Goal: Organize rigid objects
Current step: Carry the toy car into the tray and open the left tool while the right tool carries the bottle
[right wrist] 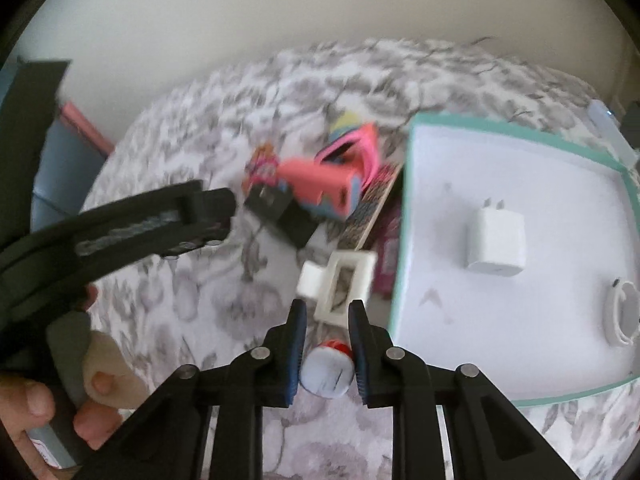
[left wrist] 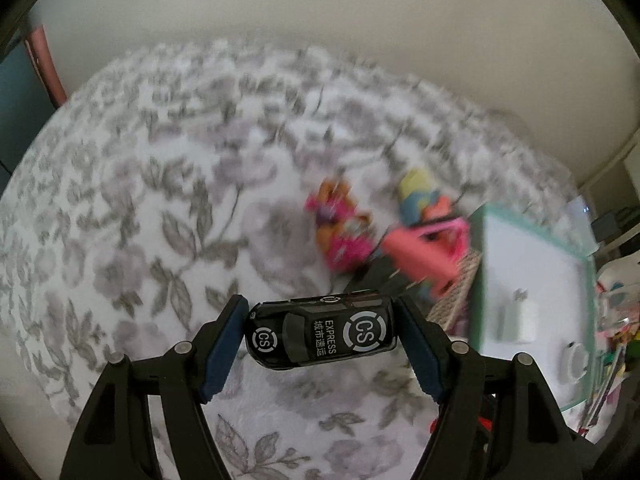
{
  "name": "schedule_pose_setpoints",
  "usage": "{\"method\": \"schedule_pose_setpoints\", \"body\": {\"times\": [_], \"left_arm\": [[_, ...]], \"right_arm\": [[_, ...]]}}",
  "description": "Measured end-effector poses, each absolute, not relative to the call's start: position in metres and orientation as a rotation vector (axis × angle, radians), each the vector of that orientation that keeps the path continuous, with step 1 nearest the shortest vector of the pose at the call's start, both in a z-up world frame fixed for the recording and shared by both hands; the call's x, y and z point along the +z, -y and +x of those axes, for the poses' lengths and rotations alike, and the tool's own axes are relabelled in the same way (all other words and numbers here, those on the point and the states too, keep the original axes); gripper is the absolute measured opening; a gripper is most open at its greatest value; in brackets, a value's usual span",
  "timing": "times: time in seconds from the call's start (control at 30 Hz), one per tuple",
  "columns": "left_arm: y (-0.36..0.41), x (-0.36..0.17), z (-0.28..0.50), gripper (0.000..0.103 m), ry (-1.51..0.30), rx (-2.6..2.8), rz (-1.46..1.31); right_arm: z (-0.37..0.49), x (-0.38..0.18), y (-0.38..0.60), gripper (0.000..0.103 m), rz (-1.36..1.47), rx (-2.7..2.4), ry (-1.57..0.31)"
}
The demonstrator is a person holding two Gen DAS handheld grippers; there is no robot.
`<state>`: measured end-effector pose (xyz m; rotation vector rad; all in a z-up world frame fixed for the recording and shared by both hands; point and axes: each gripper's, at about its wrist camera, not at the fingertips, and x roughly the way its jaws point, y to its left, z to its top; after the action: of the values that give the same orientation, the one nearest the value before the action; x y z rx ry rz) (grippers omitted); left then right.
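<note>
Left wrist view: left tongs (left wrist: 322,334) are clamping a black toy car (left wrist: 322,334) end to end above the floral bedspread (left wrist: 160,200); it looks light, stiff and glossy.

Right wrist view: right tongs (right wrist: 326,320) are pinching a white hair clip (right wrist: 338,284) by its lower edge, beside the teal-rimmed tray (right wrist: 500,124); it seems rigid, possibly brittle.

Our left gripper (left wrist: 322,332) points steeply down, its blue-padded jaws standing fairly wide and pressed on the two ends of a black toy car (left wrist: 322,330), which hangs crosswise between them. Seen from our right wrist, that left gripper reaches in from the left edge as a blurred black bar, with our left hand (right wrist: 48,404) wrapped round its grip at the near left, fingers curled. Our right gripper (right wrist: 327,320) also tips steeply down, jaws drawn close, pinching the near end of a white hair clip (right wrist: 340,280) lifted at the tips.
</note>
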<state>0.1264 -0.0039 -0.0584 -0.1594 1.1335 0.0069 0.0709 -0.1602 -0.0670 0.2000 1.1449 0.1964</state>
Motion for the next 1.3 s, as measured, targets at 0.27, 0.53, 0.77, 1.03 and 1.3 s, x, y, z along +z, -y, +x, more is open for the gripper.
{"method": "schedule_pose_setpoints", "body": {"times": [0.27,0.53,0.77,1.03,1.3], "left_arm": [[0.047,-0.005,0.12,0.076,-1.027,-0.069,-0.116],[0.102,0.008,0.116,0.076,-1.019,-0.165,-0.112],[0.147,-0.017,0.112,0.076,-1.081,-0.216,-0.069],[0.17,-0.053,0.108,0.076,-1.15,-0.228,0.021],[0.176,-0.069,0.104,0.076,-1.2,-0.248,0.058]], "right_arm": [[0.064,-0.045,0.229,0.023,0.361,0.058,-1.032],[0.053,-0.033,0.302,0.023,0.373,-0.266,-0.941],[0.045,-0.041,0.344,0.023,0.4,-0.412,-0.951],[0.043,-0.045,0.346,0.023,0.371,-0.428,-0.971],[0.046,-0.056,0.344,0.023,0.362,-0.423,-1.02]]}}
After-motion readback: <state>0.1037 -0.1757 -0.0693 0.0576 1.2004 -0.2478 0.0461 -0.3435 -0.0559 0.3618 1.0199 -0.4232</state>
